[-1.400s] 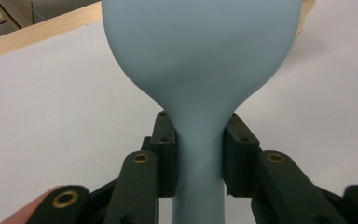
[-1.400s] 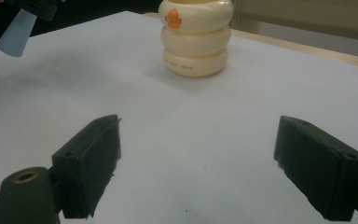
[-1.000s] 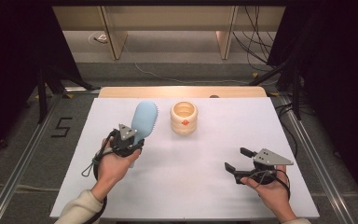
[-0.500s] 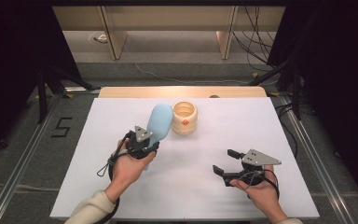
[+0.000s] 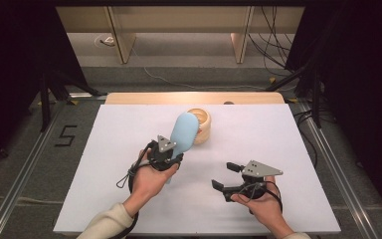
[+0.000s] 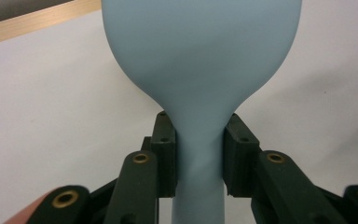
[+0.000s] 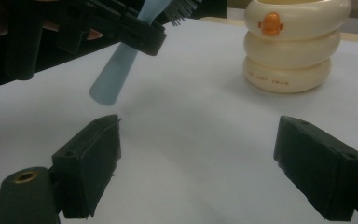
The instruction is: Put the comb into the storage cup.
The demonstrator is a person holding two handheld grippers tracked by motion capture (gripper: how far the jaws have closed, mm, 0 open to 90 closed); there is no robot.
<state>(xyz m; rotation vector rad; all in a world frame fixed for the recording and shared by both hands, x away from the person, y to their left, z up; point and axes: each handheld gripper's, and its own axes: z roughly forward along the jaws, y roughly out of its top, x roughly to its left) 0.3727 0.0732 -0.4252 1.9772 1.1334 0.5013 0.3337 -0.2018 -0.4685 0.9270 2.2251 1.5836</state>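
Currently I am gripping the light-blue brush (image 5: 185,133) by its narrow neck in my left hand-held gripper (image 5: 165,158); in the left gripper view the pads (image 6: 167,154) are pressing on both sides of the handle, with the broad head rising above them. The brush is being held off the white desk (image 5: 288,144), its head overlapping the cream ringed holder (image 5: 202,124) in the high view. My right hand-held gripper (image 5: 234,175) is standing open and empty over the desk, well apart from the holder. To do this step well, I judge the handle end should be aligned over the holder's mouth before lowering, keeping the grip firm. What the holder contains I cannot tell; its interior is hidden.
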